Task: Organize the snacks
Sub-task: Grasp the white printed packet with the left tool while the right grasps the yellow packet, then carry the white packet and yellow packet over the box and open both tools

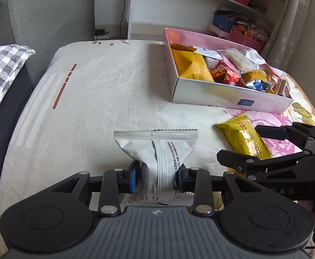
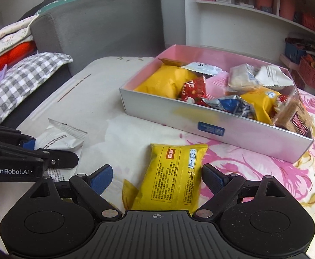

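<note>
My left gripper (image 1: 157, 172) is shut on a silver-white snack packet (image 1: 157, 142), pinching its lower half so the crimped top edge stands up over the bed sheet. The same packet (image 2: 60, 138) shows beside the left gripper (image 2: 51, 151) in the right wrist view. My right gripper (image 2: 157, 170) stands open around a yellow snack packet (image 2: 174, 172) lying flat on the floral sheet, its fingers on either side without squeezing it. In the left wrist view the right gripper (image 1: 239, 142) reaches in over that yellow packet (image 1: 243, 138). A pink box (image 2: 243, 133) beyond holds several snacks.
The pink box (image 1: 222, 99) sits at the far right of the bed. A checkered pillow (image 2: 23, 84) and a grey upholstered frame (image 2: 97, 26) border the left. A white shelf unit (image 2: 233, 6) and pink baskets (image 2: 312, 75) stand behind the bed.
</note>
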### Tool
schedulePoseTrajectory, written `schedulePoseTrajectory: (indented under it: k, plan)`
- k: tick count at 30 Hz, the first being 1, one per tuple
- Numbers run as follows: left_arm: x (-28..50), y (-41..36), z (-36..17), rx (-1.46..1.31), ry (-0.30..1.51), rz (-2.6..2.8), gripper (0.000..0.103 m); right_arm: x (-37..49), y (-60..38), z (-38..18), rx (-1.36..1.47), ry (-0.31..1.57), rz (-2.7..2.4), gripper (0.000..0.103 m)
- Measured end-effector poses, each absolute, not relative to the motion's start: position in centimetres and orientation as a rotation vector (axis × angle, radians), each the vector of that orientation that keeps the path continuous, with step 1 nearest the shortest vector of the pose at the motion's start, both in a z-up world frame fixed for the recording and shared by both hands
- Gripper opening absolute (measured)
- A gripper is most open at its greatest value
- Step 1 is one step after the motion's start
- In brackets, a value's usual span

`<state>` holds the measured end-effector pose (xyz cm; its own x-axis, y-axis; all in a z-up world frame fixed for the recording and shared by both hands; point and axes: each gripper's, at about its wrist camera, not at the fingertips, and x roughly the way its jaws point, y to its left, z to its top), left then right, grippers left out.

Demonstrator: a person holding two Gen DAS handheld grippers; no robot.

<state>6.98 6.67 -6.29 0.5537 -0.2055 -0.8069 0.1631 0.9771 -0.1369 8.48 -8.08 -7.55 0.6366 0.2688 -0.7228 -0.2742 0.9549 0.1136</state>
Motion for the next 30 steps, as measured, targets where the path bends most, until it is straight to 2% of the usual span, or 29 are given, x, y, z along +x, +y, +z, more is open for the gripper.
schedulePoseTrajectory:
  k: [3,5,7,8,9,30]
  plan:
    - [7.2,6.9,-6.3,-0.065,0.968,-0.211,0.031,8.7,-7.7,-7.7,-0.013,0.819,0.296,0.088]
    - [7.3,6.9,-6.2,-0.070,0.969,-0.207,0.031,8.9,-7.5,-7.9,-0.023,0.822,0.277,0.079]
    - [7.4,6.9,-6.2,-0.073,0.969,-0.204,0.031,9.0,-7.3,-8.1,-0.044,0.822,0.254,0.064]
    - [7.4,6.9,-6.3,-0.074,0.971,-0.203,0.031,9.0,-7.2,-8.1,-0.058,0.818,0.249,0.061]
    - [7.5,6.9,-6.3,-0.078,0.974,-0.203,0.031,9.0,-7.2,-8.0,-0.062,0.815,0.247,0.051]
    - [7.7,6.8,-4.7,-0.092,0.949,-0.211,0.030,9.3,-9.2,-4.8,0.043,0.811,0.230,0.049]
